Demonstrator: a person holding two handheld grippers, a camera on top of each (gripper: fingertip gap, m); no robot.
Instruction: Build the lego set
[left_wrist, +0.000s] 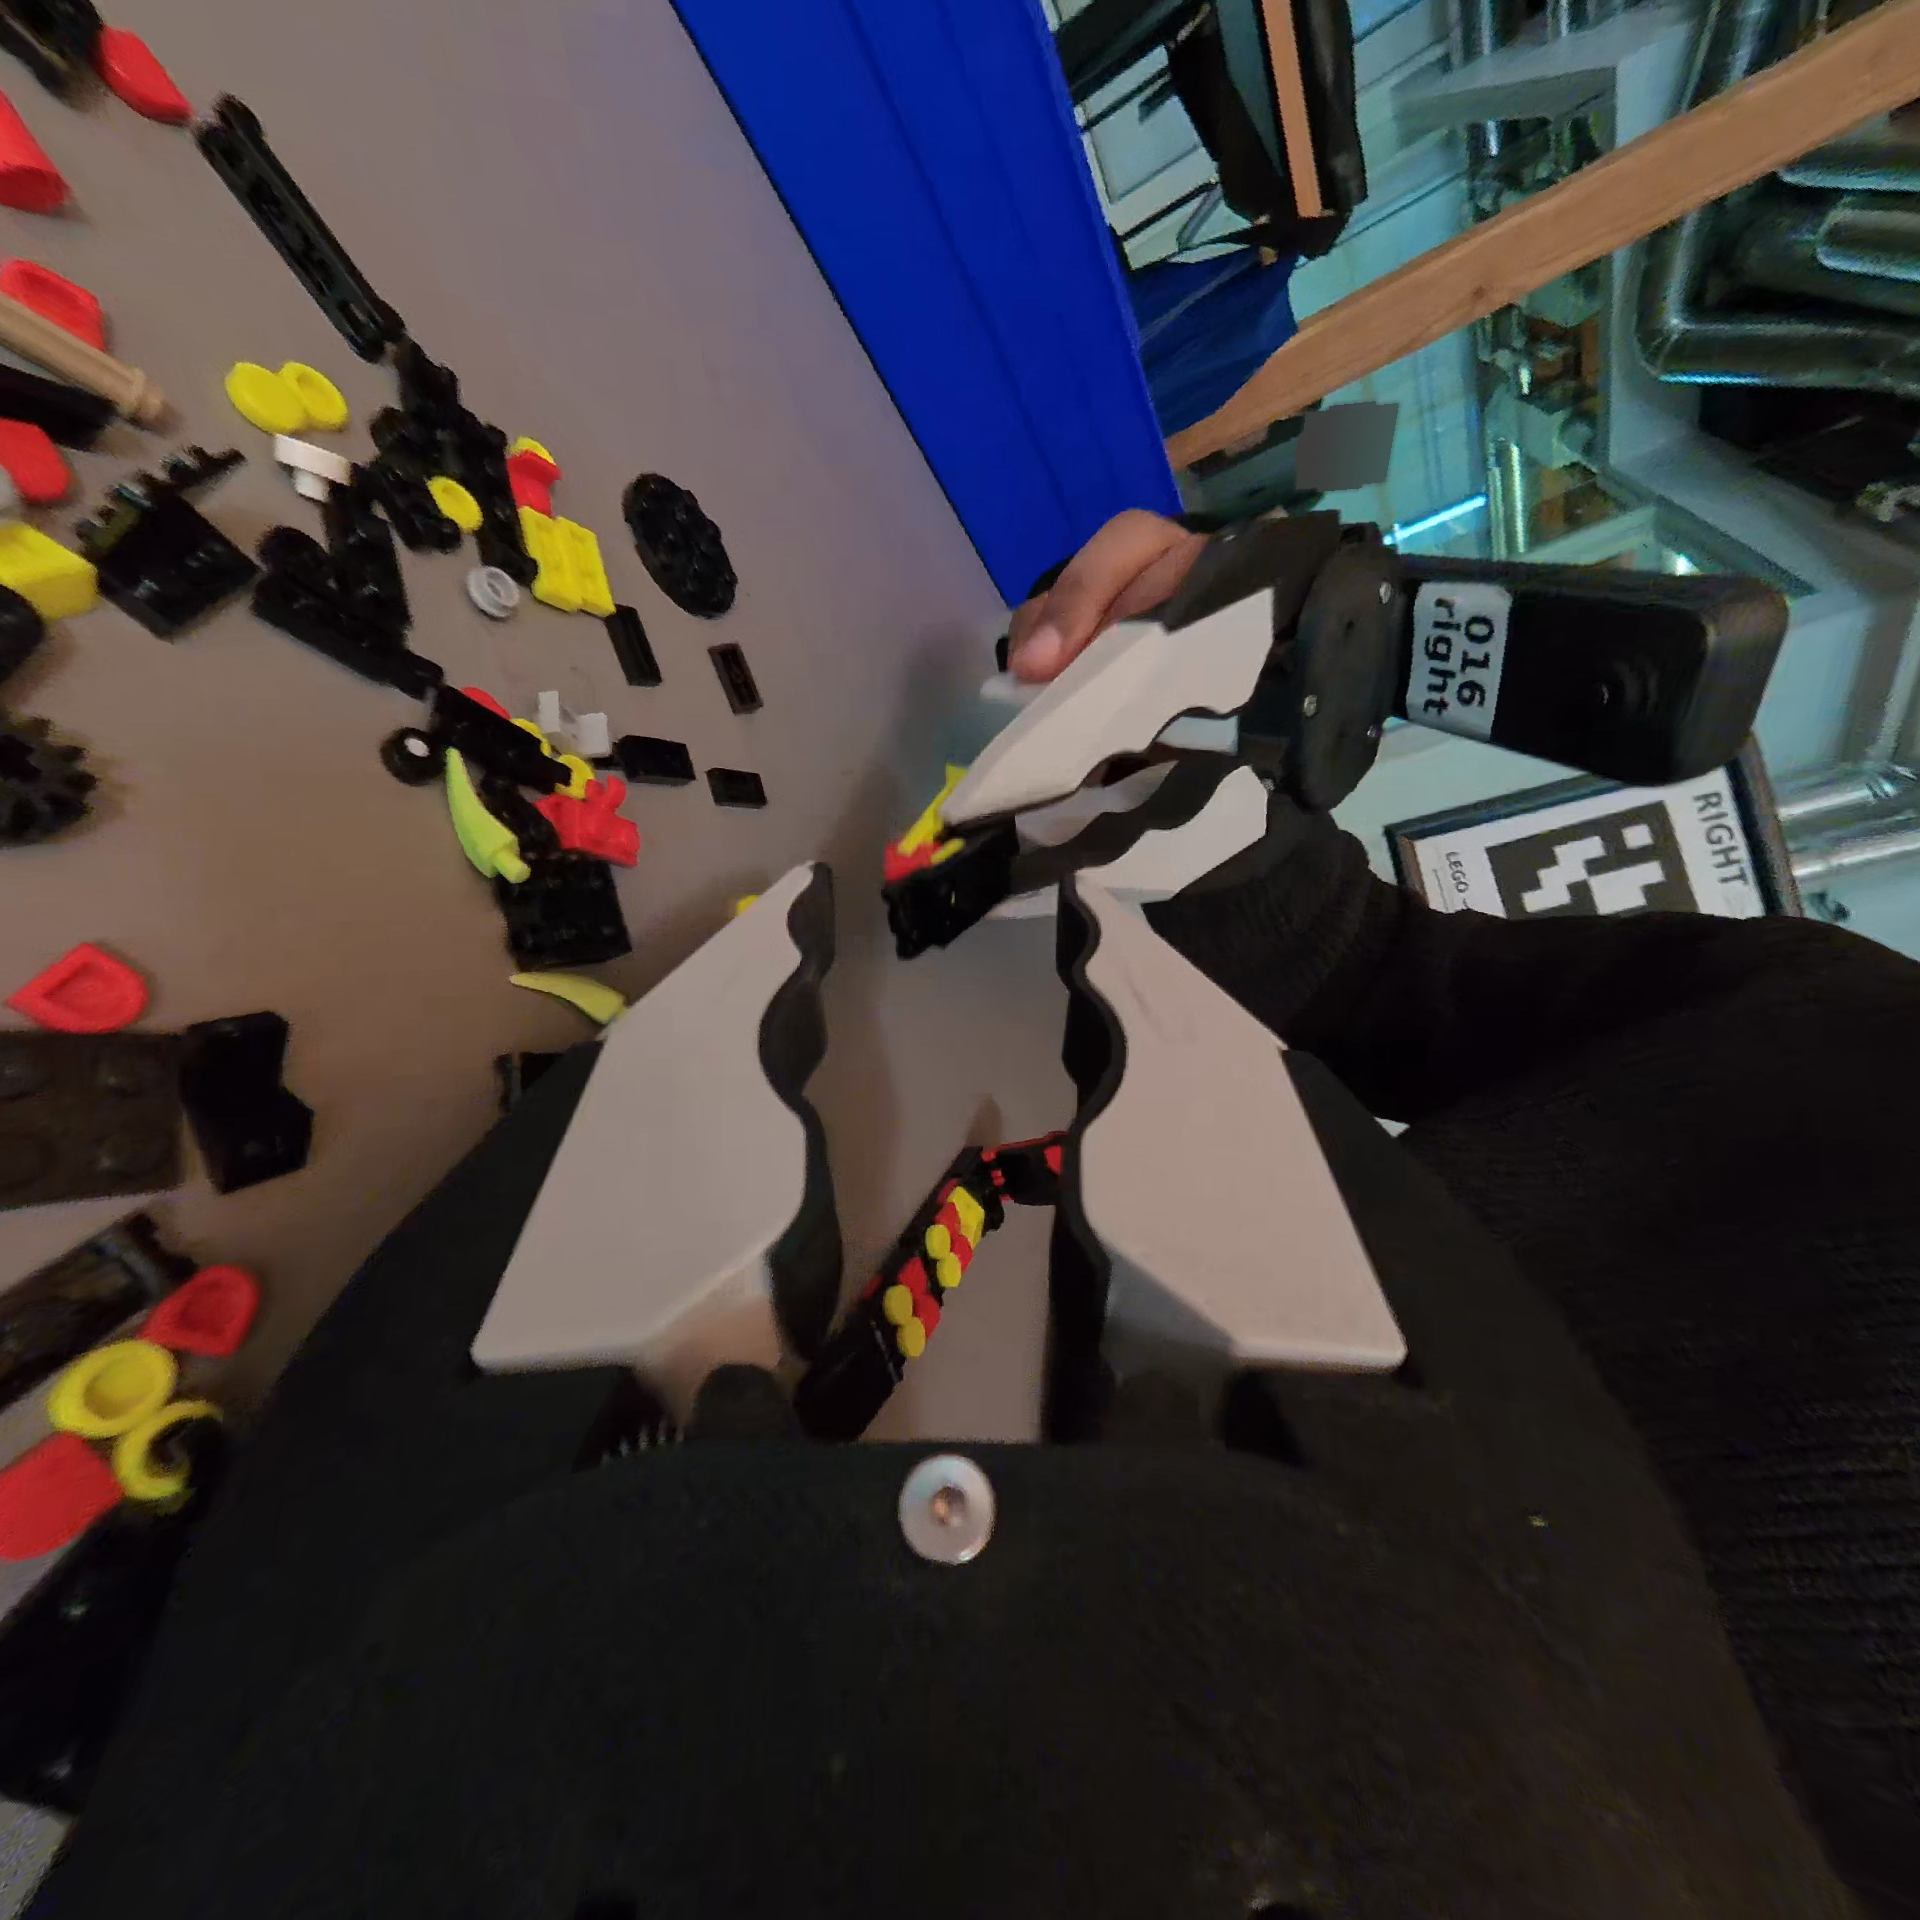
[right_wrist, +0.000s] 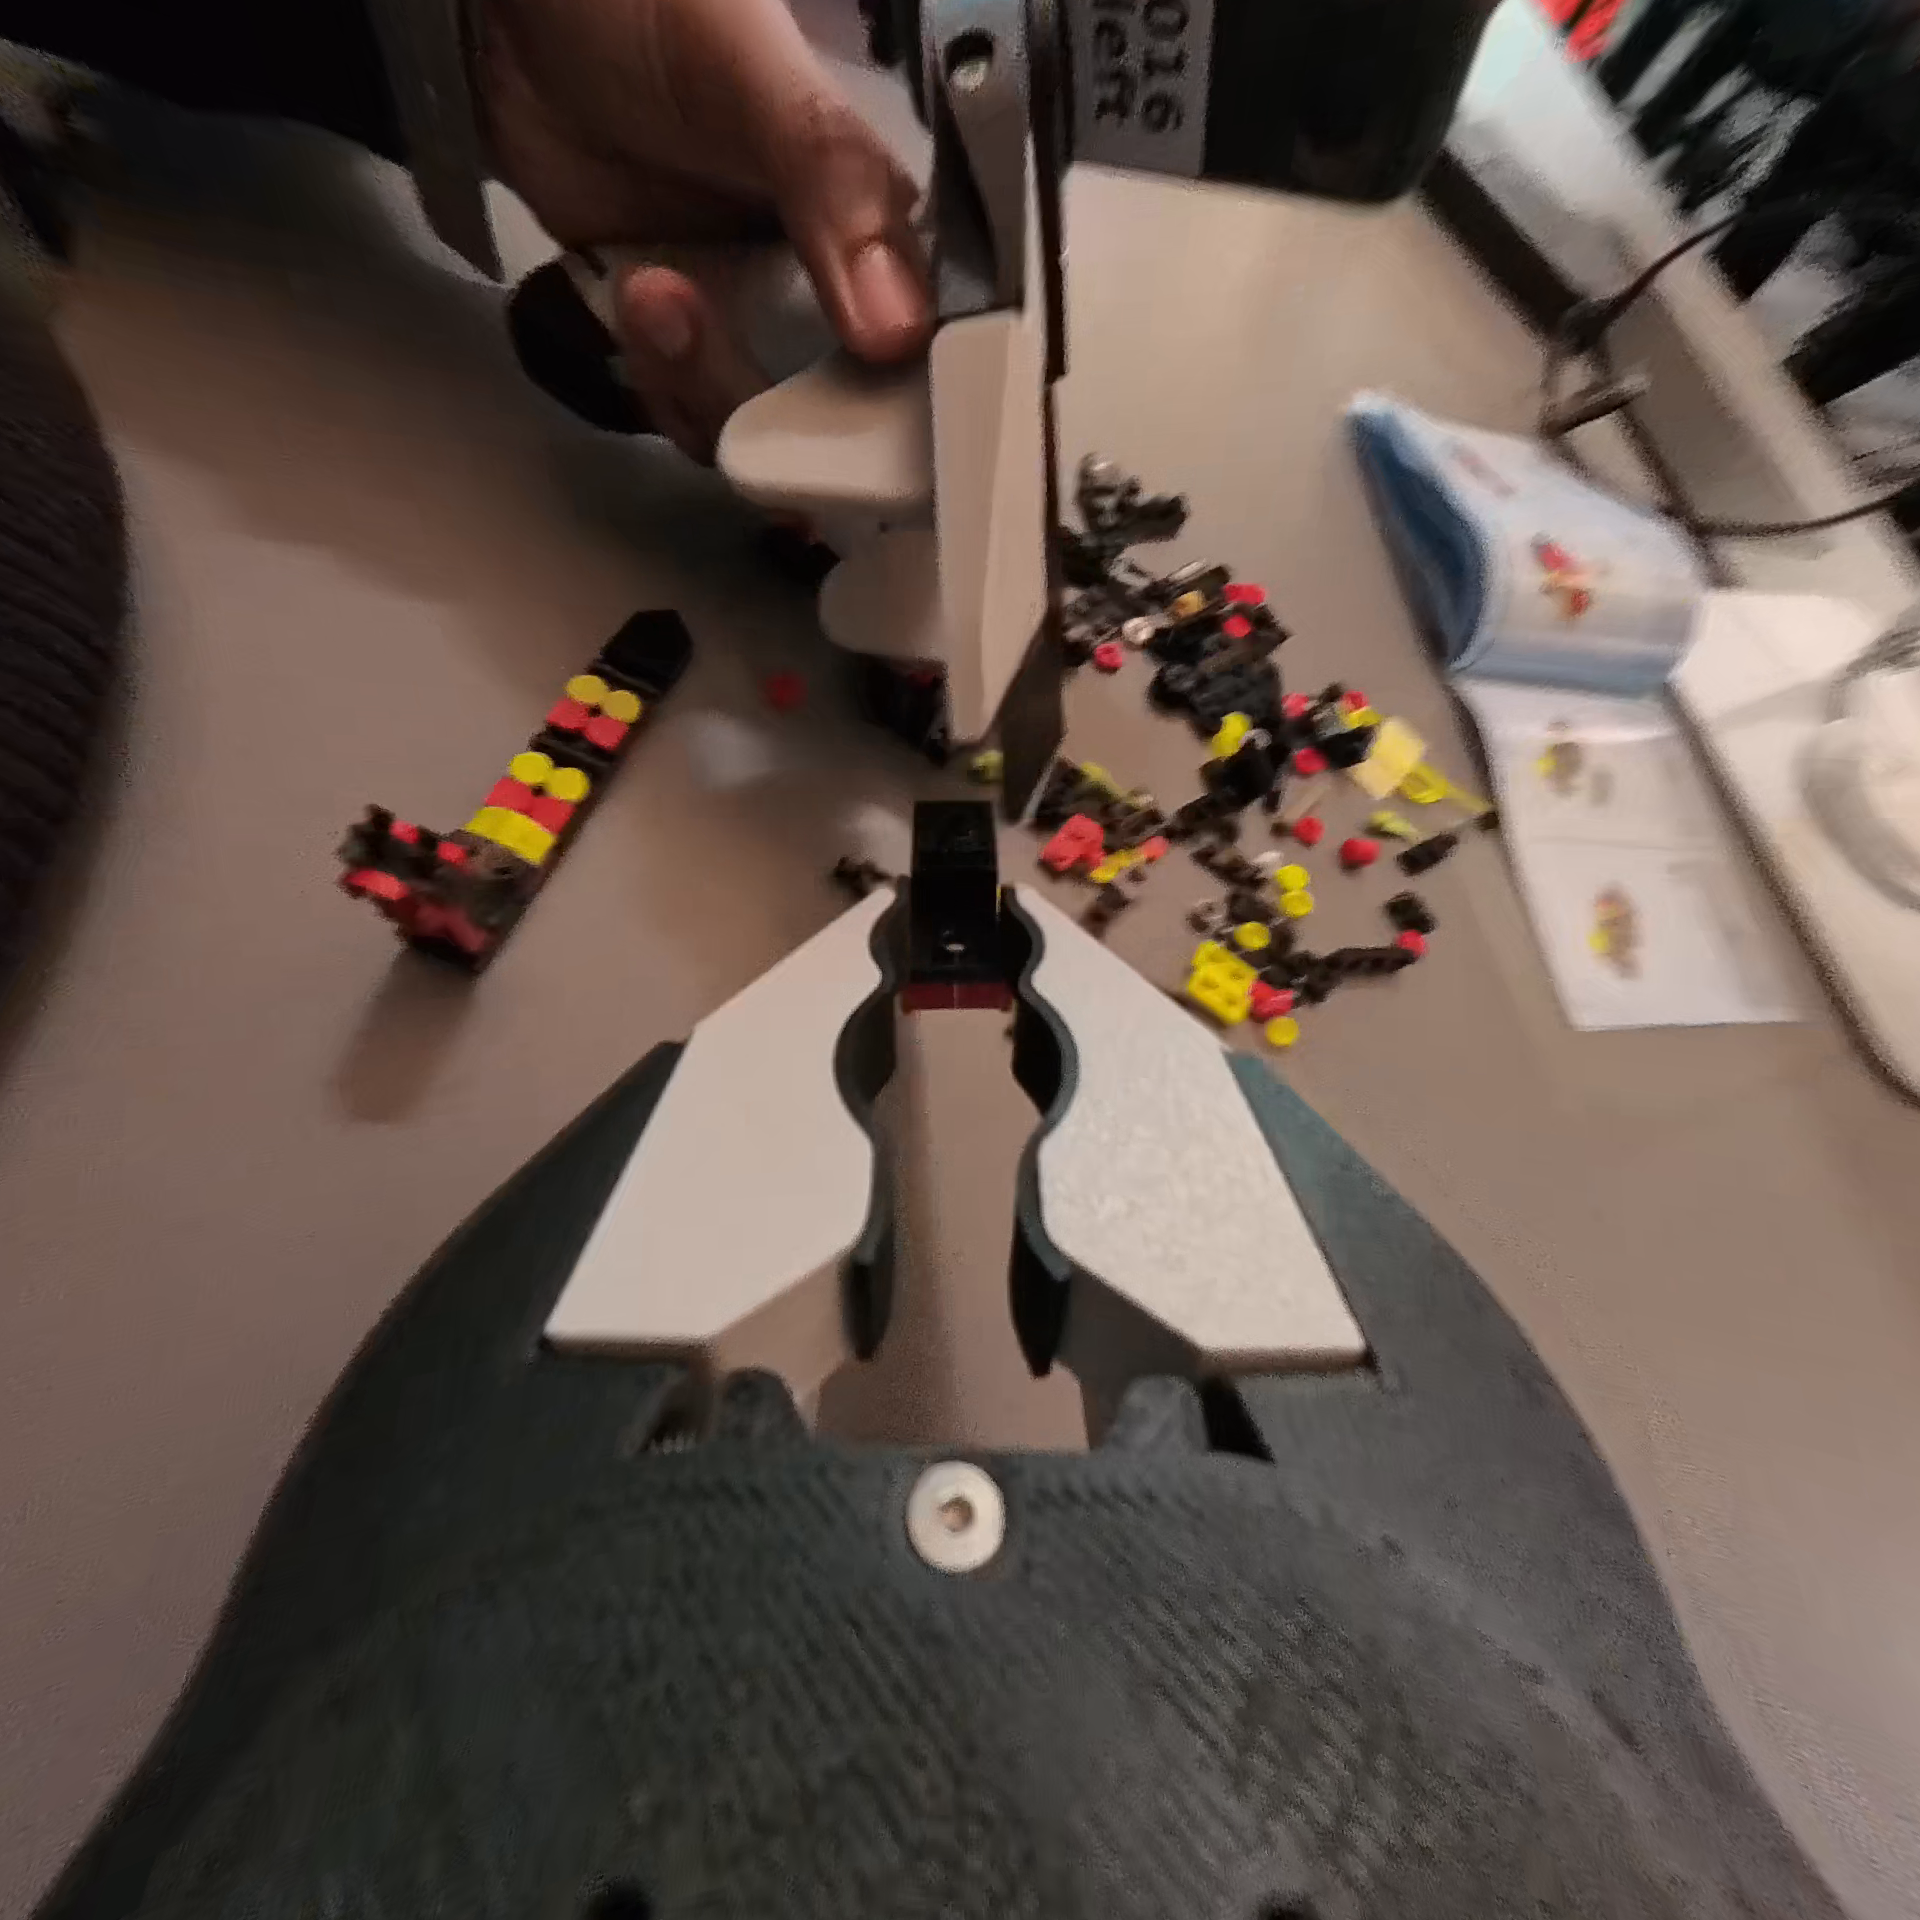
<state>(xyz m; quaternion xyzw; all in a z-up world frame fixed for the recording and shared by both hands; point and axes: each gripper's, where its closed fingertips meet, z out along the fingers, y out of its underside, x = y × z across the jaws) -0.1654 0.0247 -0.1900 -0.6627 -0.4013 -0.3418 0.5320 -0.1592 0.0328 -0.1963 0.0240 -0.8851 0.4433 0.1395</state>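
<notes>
Grey table, labelled right gripper clamping black lego piece, left gripper agape

Long lego strip: black, banded with alternating yellow and red studs; held lego piece: black with a red end; loose bricks: black, yellow, red, lime, a few white; worktop: matt grey; gripper fingers: pale grey, black wavy pads; booklet: pale blue.
</notes>
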